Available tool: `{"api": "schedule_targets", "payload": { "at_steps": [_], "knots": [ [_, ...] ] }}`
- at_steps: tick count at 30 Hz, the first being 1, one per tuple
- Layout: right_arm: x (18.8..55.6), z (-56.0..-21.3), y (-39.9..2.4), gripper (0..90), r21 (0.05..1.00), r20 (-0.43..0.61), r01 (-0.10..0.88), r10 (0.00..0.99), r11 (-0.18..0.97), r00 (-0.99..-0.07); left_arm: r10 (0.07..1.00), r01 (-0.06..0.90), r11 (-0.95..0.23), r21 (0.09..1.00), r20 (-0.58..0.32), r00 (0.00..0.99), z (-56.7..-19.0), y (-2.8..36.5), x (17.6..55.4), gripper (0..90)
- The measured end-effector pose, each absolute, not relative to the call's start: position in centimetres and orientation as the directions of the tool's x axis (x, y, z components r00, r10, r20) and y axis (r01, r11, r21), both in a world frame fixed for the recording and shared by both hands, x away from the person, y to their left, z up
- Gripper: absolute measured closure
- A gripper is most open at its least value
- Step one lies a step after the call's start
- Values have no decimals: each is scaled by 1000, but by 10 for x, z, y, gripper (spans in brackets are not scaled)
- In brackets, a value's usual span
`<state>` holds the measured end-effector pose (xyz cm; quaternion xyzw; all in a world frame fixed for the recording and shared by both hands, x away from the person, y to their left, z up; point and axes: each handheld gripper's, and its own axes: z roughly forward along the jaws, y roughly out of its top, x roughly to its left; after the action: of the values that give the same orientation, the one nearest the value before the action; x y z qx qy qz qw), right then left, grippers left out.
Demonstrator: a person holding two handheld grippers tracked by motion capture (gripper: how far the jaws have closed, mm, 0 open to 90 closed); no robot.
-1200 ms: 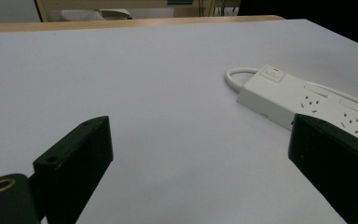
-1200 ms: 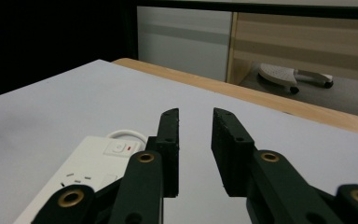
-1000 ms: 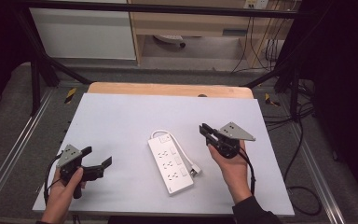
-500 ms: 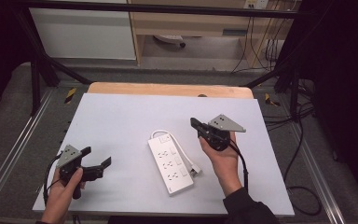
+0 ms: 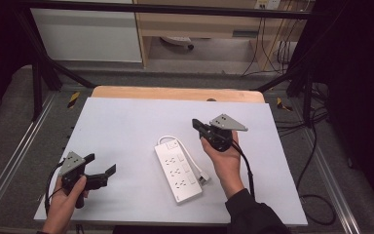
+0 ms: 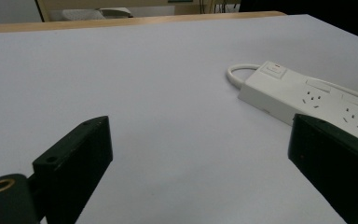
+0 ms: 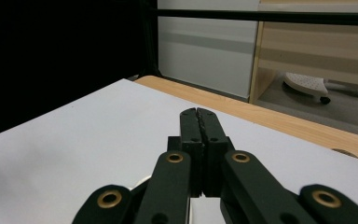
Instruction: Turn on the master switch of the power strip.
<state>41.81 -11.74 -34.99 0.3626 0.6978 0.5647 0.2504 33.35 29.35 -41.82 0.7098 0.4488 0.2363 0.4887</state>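
Your right gripper hangs just beyond the far end of the power strip, its black jaws pressed flat together with nothing between them; your right gripper view shows the seam between the two pads and brass-coloured rivets on the matte linkage arms. Your left gripper sits at the near left of the table, well apart from the strip, jaws spread wide and empty — in the left gripper view the two blocky black pads stand at opposite edges with bare tabletop between. The power strip is a long white plastic bar, smooth and slightly glossy, lying at a slant near the table's middle, with a thin white cord looping out from its far end. The left gripper view adds the socket holes and a raised switch panel on its top face. The table surface is matte pale grey, edged at the far side by a light wooden strip. The high view alone gives the grey three-cornered plates on both grippers and your dark sleeve.
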Motion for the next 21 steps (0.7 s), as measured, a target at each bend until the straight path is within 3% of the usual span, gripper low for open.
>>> {"api": "schedule_targets", "payload": {
  "at_steps": [21],
  "knots": [
    [436, -358, -86, 900, 957, 92, 269, 769, 108, -633, 873, 411, -113, 904, -108, 476, -419, 295, 334, 63]
  ]
}}
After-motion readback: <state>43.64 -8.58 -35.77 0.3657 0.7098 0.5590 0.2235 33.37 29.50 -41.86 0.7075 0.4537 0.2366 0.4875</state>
